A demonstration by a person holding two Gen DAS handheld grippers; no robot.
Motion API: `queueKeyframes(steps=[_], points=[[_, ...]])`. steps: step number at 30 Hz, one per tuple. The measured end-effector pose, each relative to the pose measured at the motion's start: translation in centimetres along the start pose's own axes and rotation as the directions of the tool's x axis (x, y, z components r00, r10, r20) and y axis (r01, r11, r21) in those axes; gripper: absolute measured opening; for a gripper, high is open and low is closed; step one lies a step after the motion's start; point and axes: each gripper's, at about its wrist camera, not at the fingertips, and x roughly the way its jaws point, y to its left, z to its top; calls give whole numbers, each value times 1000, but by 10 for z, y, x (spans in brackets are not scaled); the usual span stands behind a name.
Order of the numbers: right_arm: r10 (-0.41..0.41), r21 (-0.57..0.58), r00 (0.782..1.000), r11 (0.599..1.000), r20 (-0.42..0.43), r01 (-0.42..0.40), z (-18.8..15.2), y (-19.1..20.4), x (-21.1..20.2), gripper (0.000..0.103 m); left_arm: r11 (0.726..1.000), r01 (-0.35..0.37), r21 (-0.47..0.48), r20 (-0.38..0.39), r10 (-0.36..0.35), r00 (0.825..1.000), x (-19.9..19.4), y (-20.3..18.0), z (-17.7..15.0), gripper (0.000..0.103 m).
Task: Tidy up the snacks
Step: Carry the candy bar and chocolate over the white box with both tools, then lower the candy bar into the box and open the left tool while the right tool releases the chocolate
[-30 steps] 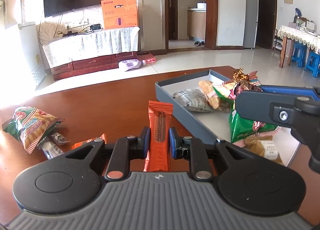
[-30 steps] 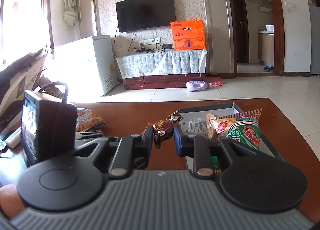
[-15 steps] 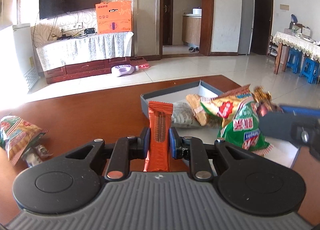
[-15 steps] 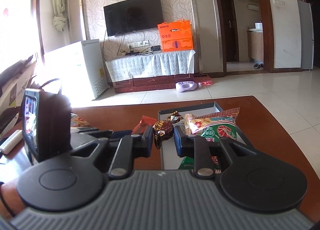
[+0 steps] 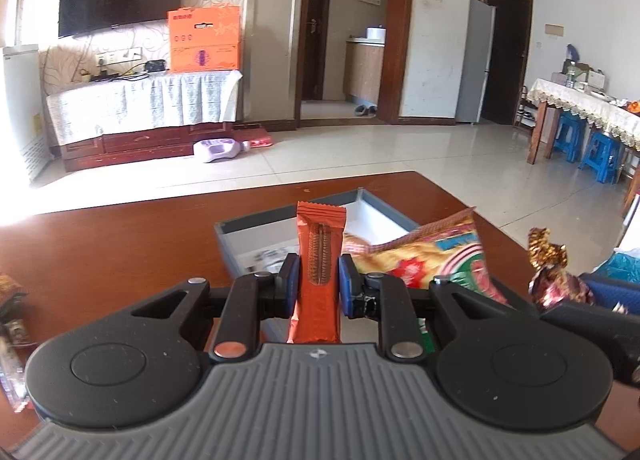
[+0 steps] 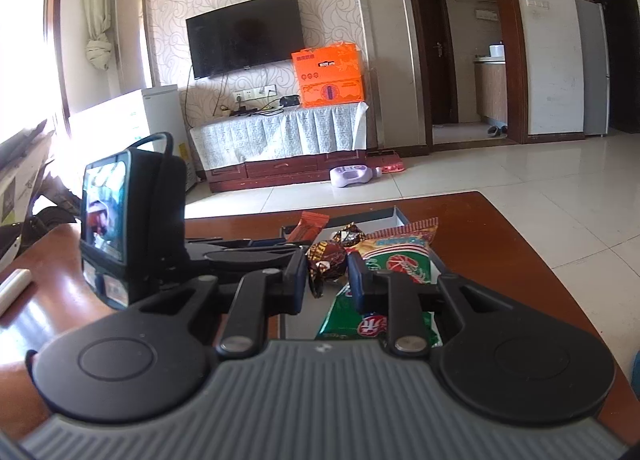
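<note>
Living room, tiled floor, TV [image 6: 245, 36] on wall. Brown table [image 5: 120, 244]; grey box [image 5: 240, 232] near its far right corner, already holding green-red snack bag [image 6: 396, 260] and others. Left gripper [image 5: 319, 286] clamped on upright orange bar [image 5: 320, 256], just before box near wall. Right gripper [image 6: 328, 276] closed around brown foil candy [image 6: 326, 258], above box. Both not yet dropped; few packets [image 5: 10, 300] left at table left edge.

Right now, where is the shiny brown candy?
The brown foil candy is pinched in the right gripper, held above the grey tray, just left of the red-and-green snack bag lying in it.
</note>
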Motion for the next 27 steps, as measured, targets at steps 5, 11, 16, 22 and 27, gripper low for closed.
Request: queueKeyframes(steps=[5,11,16,22,27], points=[[-22,21,1000,1000,-5,22,-2,-11,1,25,1000,27,-11,-14,-27,1000,18,-15,0,24],[-36,31,999,999,-25,37,-6,-17,4,25,999,42,-14,-30,-42,999,36,-21,1,24],[-36,29,999,999,-32,37,-6,-15,6,25,999,43,-13,-53,-44,998,48,-14,-1,24],[-37,30,999,999,-39,38,-5,-14,6,25,999,44,-12,-74,-45,996,59,-11,-3,24],[-37,23,998,999,-44,38,-5,-13,6,25,999,48,-12,-90,-48,995,62,-11,-7,24]])
